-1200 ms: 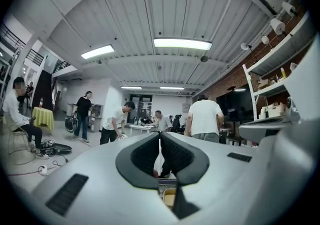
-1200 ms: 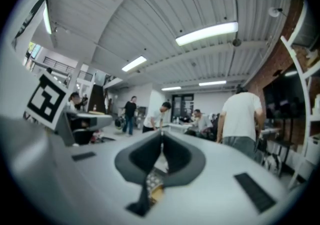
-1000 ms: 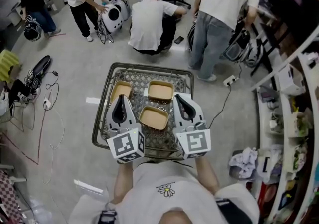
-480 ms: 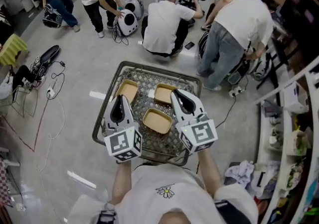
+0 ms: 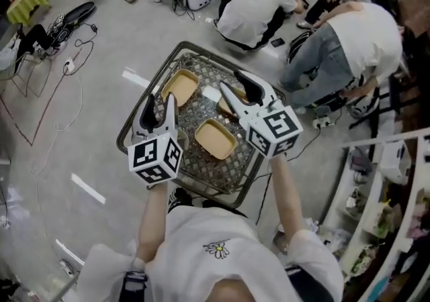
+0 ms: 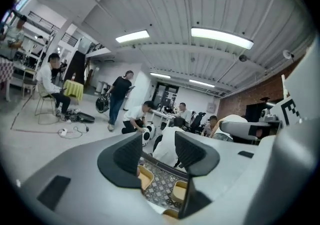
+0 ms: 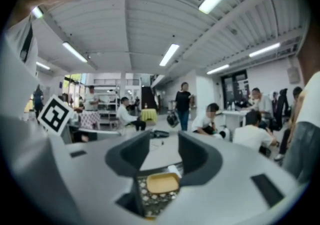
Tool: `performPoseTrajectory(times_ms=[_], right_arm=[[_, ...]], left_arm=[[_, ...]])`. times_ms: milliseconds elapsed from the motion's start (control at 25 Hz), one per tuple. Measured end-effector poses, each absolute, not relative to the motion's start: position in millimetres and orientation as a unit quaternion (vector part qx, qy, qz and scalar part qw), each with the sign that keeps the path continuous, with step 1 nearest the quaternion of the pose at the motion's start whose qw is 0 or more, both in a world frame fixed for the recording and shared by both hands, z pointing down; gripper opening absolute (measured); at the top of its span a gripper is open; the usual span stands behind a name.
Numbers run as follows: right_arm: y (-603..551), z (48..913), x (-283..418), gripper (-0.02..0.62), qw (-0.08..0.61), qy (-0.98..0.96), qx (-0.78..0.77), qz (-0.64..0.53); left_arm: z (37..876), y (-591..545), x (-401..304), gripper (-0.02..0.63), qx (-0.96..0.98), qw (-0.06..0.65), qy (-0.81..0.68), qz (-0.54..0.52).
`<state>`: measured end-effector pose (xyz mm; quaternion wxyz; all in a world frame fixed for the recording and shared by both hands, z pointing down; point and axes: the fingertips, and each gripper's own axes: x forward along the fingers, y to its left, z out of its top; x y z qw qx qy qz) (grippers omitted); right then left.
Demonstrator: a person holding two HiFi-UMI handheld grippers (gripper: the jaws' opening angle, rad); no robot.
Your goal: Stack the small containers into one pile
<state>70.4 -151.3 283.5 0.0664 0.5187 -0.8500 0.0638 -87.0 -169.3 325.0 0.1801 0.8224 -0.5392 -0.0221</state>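
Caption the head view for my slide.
Left gripper and right gripper, jaws just opened, empty, hover above three unstacked containers.

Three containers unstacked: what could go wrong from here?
The left gripper and right gripper have just been opening, nothing between their jaws. The right one covers the far-right container in the head view, so a grab may miss. The near container lies between both grippers; they might collide.
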Motion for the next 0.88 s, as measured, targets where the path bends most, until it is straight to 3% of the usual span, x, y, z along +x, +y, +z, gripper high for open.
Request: performPoseTrajectory(times_ms=[320, 520, 880], right_arm=[[-238, 381, 46, 0.207, 0.145, -0.88, 0.423, 0.158], [-296, 470, 47, 0.205, 0.242, -0.863, 0.407, 0.174], [-339, 594, 51, 0.173, 0.399, -0.824, 0.346, 0.207]], left_arm=[[462, -206, -101, 0.244, 0.732, 0.379, -0.565, -0.011], [539, -223, -96, 0.244, 0.679, 0.45, -0.58, 0.013], [617, -241, -79, 0.242, 0.626, 0.518, -0.582, 0.033]])
